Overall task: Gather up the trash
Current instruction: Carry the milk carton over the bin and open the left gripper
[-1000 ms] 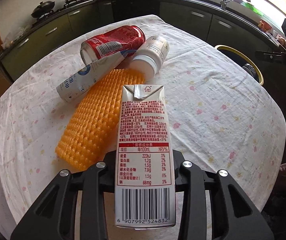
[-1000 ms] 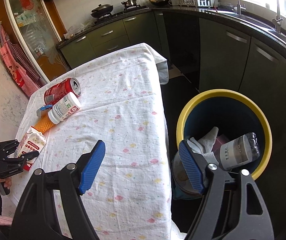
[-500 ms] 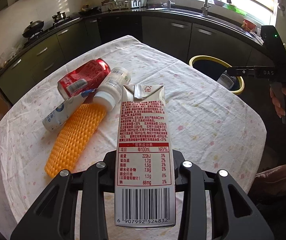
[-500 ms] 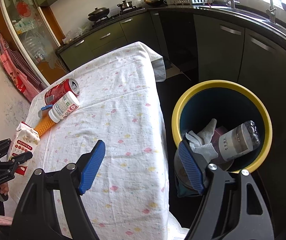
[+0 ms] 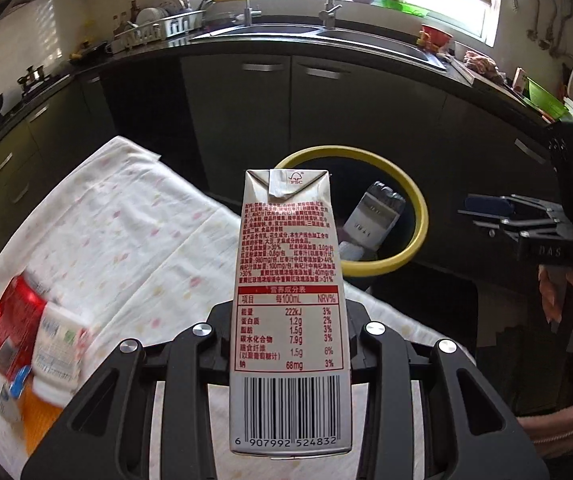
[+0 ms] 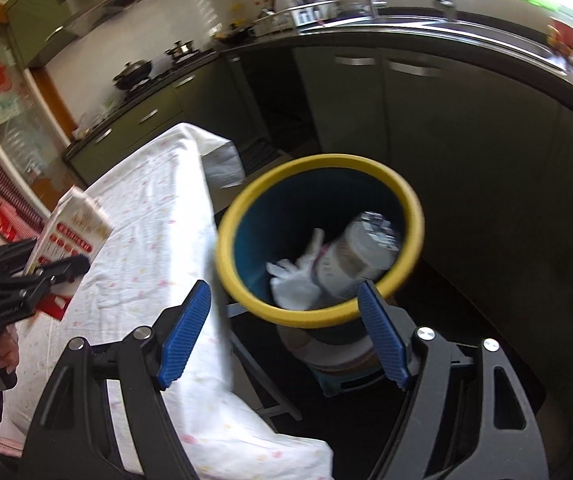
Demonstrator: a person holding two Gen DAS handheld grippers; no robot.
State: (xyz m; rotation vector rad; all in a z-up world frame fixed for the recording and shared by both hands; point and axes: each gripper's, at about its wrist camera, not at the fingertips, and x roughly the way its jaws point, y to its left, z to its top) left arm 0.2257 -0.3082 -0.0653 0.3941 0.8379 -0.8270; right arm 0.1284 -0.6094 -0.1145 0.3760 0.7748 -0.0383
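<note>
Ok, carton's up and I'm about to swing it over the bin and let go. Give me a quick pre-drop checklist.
1. Left hand-held gripper shut on the milk carton: ok.
2. Carton lifted off the tablecloth: ok.
3. Carton directly above the yellow-rimmed bin: not ok; in the right wrist view it is above the table.
4. Bin mouth unobstructed: ok.
5. Room inside: ok; a bottle and white tissue sit low.
6. Right hand-held gripper open, empty, beside the bin: ok.
</note>
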